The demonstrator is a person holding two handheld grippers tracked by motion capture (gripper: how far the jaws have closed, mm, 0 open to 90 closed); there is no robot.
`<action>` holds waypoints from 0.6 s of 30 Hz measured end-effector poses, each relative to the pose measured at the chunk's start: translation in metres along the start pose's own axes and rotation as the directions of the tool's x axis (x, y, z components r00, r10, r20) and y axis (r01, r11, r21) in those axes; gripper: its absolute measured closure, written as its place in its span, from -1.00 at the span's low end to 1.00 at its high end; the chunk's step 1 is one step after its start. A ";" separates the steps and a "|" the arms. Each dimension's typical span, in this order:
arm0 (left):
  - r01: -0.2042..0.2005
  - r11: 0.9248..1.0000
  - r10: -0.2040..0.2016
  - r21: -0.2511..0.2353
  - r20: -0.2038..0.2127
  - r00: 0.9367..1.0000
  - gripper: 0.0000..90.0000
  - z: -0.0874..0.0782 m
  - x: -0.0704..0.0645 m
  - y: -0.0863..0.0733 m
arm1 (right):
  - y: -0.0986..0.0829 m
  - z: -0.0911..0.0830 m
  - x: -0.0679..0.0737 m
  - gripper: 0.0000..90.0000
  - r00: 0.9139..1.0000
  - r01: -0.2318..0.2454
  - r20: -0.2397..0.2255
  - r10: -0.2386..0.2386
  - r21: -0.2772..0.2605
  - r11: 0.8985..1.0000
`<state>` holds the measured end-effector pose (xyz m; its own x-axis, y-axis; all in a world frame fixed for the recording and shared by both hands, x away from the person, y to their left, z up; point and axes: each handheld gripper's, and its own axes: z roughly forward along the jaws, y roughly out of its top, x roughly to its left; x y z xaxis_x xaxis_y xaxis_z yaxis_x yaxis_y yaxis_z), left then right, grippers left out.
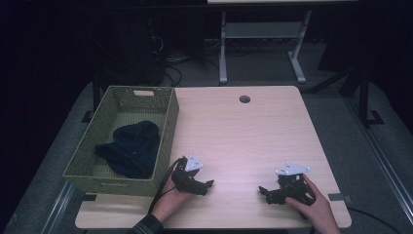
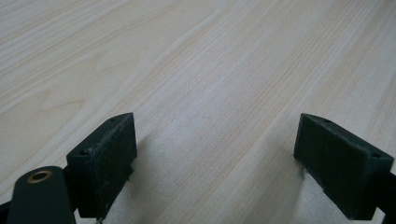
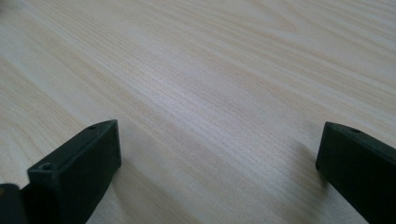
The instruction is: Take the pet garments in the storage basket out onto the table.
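Two grippers rest low over the wooden table (image 1: 243, 131), right of the green wicker basket (image 1: 168, 122): left gripper (image 1: 207, 186) and right gripper (image 1: 263, 191), jaws spread wide, holding nothing. Dark garment (image 1: 131, 146) lies inside that basket; likely reach leftward and pinch a raised fold.

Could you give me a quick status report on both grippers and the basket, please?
Left gripper open, empty, low over table. Right gripper likewise. Dark garment lying inside green basket at table's left. Nothing between the grippers.
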<state>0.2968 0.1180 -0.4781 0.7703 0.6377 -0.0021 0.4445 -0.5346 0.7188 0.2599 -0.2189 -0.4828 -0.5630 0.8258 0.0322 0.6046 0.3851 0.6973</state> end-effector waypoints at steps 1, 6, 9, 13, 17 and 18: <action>-0.002 1.000 0.002 0.000 -0.002 1.000 -0.72 0.000 0.000 0.000 | 0.000 0.000 0.000 -1.00 1.000 0.001 0.000 -0.001 0.000 1.000; -0.003 1.000 0.003 0.003 -0.001 1.000 -0.72 0.000 0.000 0.000 | 0.000 0.000 0.000 -1.00 1.000 -0.005 0.001 0.005 0.002 1.000; -0.005 1.000 0.005 0.014 -0.002 1.000 -0.72 0.000 0.000 0.002 | 0.000 0.000 0.000 -1.00 1.000 -0.005 0.000 0.005 0.003 1.000; -0.003 1.000 0.003 0.024 -0.001 1.000 -0.72 0.000 0.000 0.003 | 0.000 0.000 0.000 -1.00 1.000 -0.005 0.000 0.005 0.003 1.000; -0.005 0.999 0.005 0.050 0.001 1.000 -0.72 0.000 0.000 0.006 | 0.000 0.000 0.000 -1.00 1.000 -0.005 0.000 0.005 0.003 1.000; -0.006 0.998 0.006 0.054 0.002 1.000 -0.72 0.001 0.000 0.007 | 0.000 0.000 0.000 -1.00 1.000 -0.004 0.000 0.004 0.002 1.000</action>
<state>0.3005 0.1141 -0.4734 0.7739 0.6333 0.0003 0.4643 -0.5677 0.6798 0.2596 -0.2187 -0.4827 -0.5604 0.8274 0.0353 0.6085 0.3825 0.6953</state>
